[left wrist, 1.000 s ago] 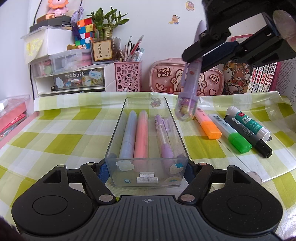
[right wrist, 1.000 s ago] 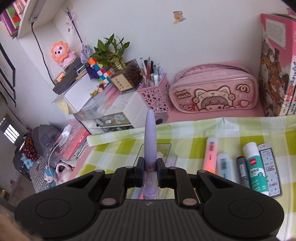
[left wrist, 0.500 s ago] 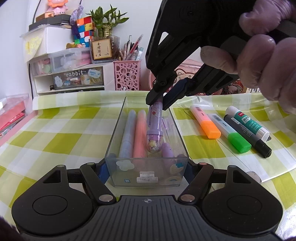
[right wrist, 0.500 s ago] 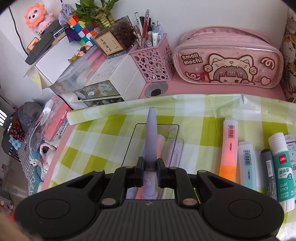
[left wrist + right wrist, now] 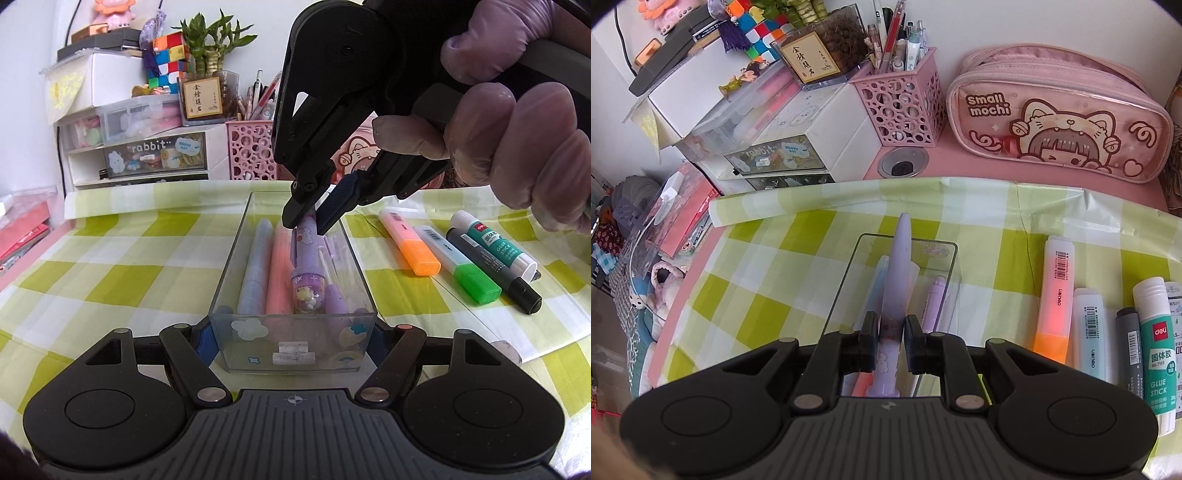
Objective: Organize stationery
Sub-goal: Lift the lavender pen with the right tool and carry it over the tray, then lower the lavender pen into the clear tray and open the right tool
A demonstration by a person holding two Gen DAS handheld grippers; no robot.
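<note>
Seen from the left wrist camera, moving from the left of the frame to the right.

In the lower centre, left gripper [image 5: 293,334] clamped across the near end of the clear tray [image 5: 236,258], one blue pad on each side wall, jaws pinching the tray. Probably held so to keep the light tray from sliding on the checked tablecloth [image 5: 110,277] during loading.

Inside the tray, side by side along its length: a blue pen [image 5: 253,273] at the left, a pink pen [image 5: 279,273] next to it, a purple mechanical pencil [image 5: 334,291] at the right wall. Laid parallel, likely to save room for more.

Above the centre, right gripper [image 5: 314,223] reaching down from the upper right, gripped by a gloved hand [image 5: 517,122]. Jaws pinching the purple pen [image 5: 304,266] at its middle, pads on both sides, confirmed from the right wrist camera [image 5: 891,343]. Pen tilted, clear charm end down inside the tray between the pink pen and the pencil, tip end raised toward the far wall. Lined up with the tray's long axis, apparently for lying flat among the others. Not yet released.

To the right, on the cloth, waiting in a row: orange highlighter [image 5: 410,243], green highlighter [image 5: 458,269], black marker [image 5: 495,269], glue stick [image 5: 495,245]. Well apart from the tray, apparently next to sort.
</note>
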